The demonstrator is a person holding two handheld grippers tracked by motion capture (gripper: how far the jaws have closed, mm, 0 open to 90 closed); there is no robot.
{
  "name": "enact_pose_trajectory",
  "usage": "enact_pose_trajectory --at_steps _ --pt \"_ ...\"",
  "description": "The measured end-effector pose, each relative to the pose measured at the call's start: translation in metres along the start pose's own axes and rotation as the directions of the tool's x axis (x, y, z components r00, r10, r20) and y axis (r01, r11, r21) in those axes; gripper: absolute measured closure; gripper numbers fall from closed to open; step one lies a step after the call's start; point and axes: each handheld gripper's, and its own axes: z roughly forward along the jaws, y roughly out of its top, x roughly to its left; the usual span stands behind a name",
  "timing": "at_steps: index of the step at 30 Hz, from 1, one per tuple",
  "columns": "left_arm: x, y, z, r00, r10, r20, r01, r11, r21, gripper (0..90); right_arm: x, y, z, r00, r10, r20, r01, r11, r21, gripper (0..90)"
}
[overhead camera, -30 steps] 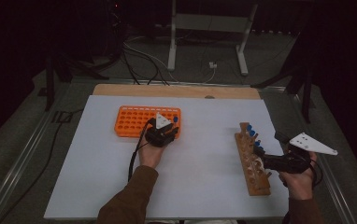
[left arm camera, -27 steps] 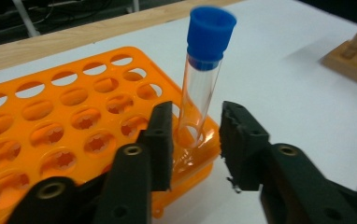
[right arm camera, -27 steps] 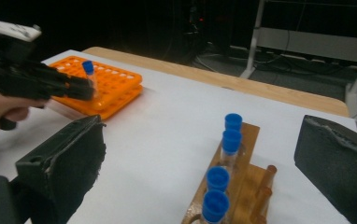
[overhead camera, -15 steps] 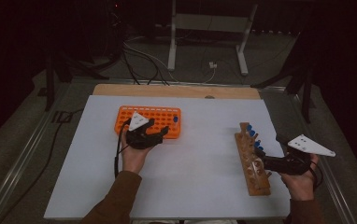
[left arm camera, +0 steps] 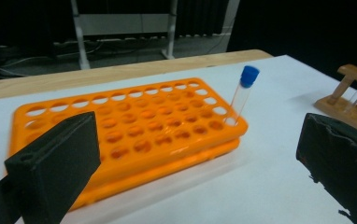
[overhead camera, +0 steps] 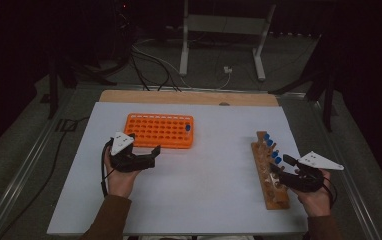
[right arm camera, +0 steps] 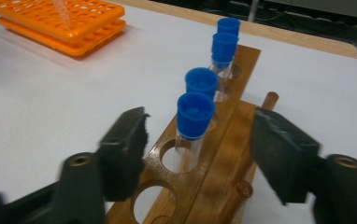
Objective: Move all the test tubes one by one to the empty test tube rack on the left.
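Wooden rack (right arm camera: 223, 140) cut off below, right tongs (right arm camera: 200, 154) closing, apparently astride blue-capped tube (right arm camera: 194, 116), left tongs (left arm camera: 195, 163) released.

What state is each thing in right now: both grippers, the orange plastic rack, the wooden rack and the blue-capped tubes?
Left gripper: jaws just opened wide, nothing between them, beside the orange rack.
Right gripper: jaws closing, either side of the nearest tube, not yet touching it.
Orange plastic rack: flat on the table, one tube in a corner hole.
Clear blue-capped tube: standing in the orange rack, leaning.
Wooden rack: four capped tubes upright, nearest holes empty.
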Motion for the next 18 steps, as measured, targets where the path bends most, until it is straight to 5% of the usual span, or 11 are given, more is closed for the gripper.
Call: enact_pose_trajectory --at_steps 10,18 --pt "0.006 -0.014 -0.026 0.999 0.008 -0.043 -0.008 1.0 -0.005 0.6 0.003 -0.003 0.007 0.9987 -0.048 -0.018 0.049 0.999 0.024 75.0" --pt "0.013 -0.024 -0.036 0.9975 -0.003 -0.07 0.002 0.9999 -0.012 0.6 0.007 -0.002 0.006 0.9976 -0.067 -0.019 0.068 0.997 0.027 77.0"
